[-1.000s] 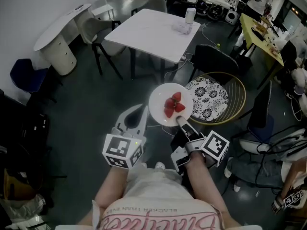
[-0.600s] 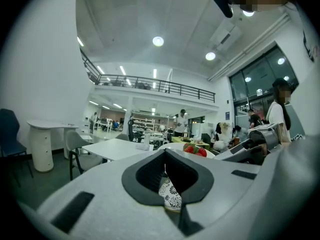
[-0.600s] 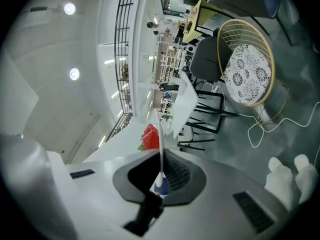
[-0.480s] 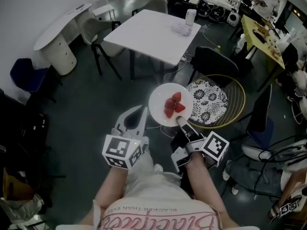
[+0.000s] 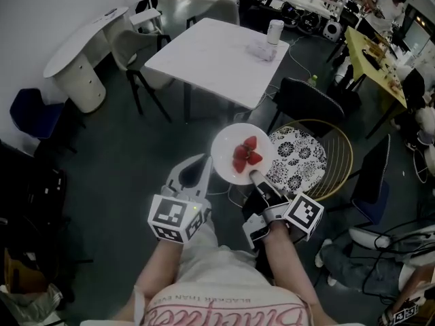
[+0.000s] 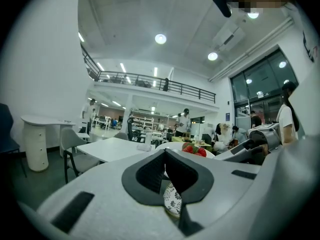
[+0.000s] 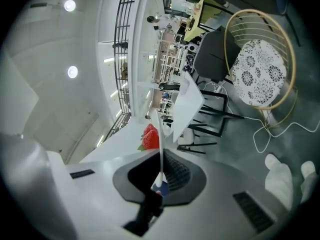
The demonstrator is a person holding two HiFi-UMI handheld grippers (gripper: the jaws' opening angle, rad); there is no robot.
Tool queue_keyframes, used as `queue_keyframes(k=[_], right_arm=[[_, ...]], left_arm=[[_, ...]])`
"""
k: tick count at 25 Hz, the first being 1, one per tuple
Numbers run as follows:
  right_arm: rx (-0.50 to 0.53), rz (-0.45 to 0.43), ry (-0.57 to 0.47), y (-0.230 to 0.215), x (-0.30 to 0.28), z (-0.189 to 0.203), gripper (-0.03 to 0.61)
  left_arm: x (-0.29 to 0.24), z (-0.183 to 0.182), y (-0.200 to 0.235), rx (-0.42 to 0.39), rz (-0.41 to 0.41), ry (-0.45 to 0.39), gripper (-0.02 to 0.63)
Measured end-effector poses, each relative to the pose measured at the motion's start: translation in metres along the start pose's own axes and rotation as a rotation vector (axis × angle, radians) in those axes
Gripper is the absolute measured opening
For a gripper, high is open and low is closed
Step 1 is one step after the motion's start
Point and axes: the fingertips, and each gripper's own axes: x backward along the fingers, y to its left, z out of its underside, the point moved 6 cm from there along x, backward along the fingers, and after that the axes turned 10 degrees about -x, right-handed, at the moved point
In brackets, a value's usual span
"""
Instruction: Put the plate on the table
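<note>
Observed round white plate [image 5: 226, 148], red strawberries [image 5: 246, 153] at centre, held level in air above dark floor, short of white table [image 5: 211, 53]. Clamped at near rim by right gripper [image 5: 255, 176], jaws nearly together on thin edge. Noted left gripper [image 5: 202, 163] just beside plate's left edge, jaws together, nothing between.

Dim head view, perhaps faint blur; fisheye gripper views, glaring ceiling lamps [image 6: 160, 38]
</note>
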Motion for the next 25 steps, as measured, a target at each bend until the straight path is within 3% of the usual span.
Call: queue_keyframes(k=[9,14,25], right_arm=[[0.002,-0.008,-0.010,0.019,-0.077,-0.022,0.011],[0.031,0.018,-0.048,0.040,-0.130,-0.042,0.009],[0.064,-0.010,-0.076,0.062,-0.220,-0.056,0.009]], left_arm=[[-0.055,-0.009,0.065,0.003,-0.004,-0.018,0.005],[-0.091,-0.013,0.111,0.011,0.019,-0.022,0.005],[-0.153,-0.014,0.186,0.002,0.074,-0.024,0.005]])
